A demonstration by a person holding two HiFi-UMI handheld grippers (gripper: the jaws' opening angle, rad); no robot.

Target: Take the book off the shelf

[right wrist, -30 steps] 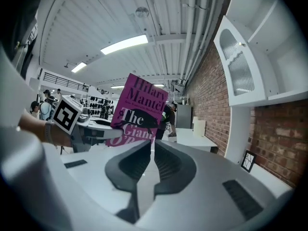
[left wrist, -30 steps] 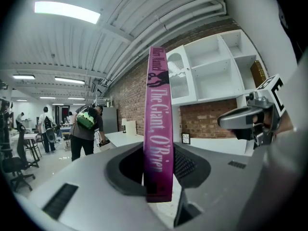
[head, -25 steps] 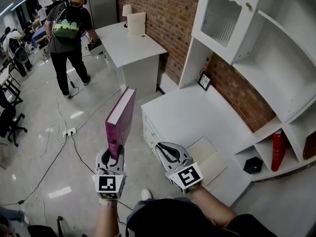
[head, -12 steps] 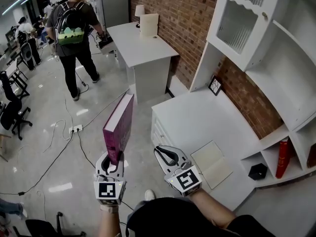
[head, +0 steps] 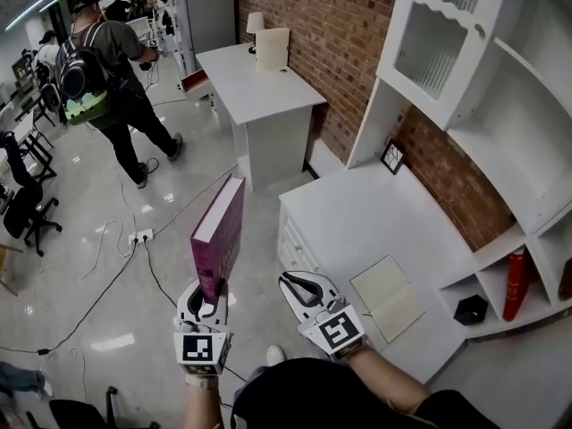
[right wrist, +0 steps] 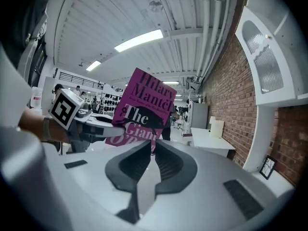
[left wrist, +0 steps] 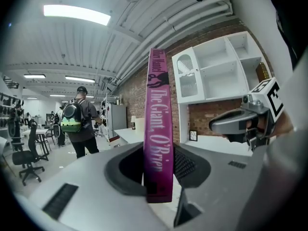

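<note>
Brick wall (head: 313, 43) and a white shelf unit (head: 500, 123) fill the right of the head view. Glossy floor (head: 107, 266) lies to the left, where a person with a backpack (head: 103, 88) stands well off.

Head view:
- White tabletop (head: 357, 222) below the shelves carries a pale notebook (head: 387, 298). A small framed picture (head: 391, 156) stands at the brick.
- Low shelf compartments hold a black hexagonal object (head: 470, 309) and, in the next one, a red book (head: 513, 282) standing upright.
- Magenta book (head: 219, 239) is off the shelf, over the floor, upright, with its lower end in the left gripper (head: 204, 300).
- Right gripper (head: 298, 281) is just beside the left one, near the tabletop's front edge and apart from the magenta book.

Left gripper view:
- The spine stands vertical between the jaws, which are clenched on its lower end, one on each cover.
- The title reads "The Giant, O'Brien".
- The right gripper shows at the right edge, in front of the shelf unit.

Right gripper view:
- The jaws are closed tip to tip with nothing between them.
- Beyond them the magenta cover shows tilted. The left gripper is at the left, its marker cube uppermost.
</note>
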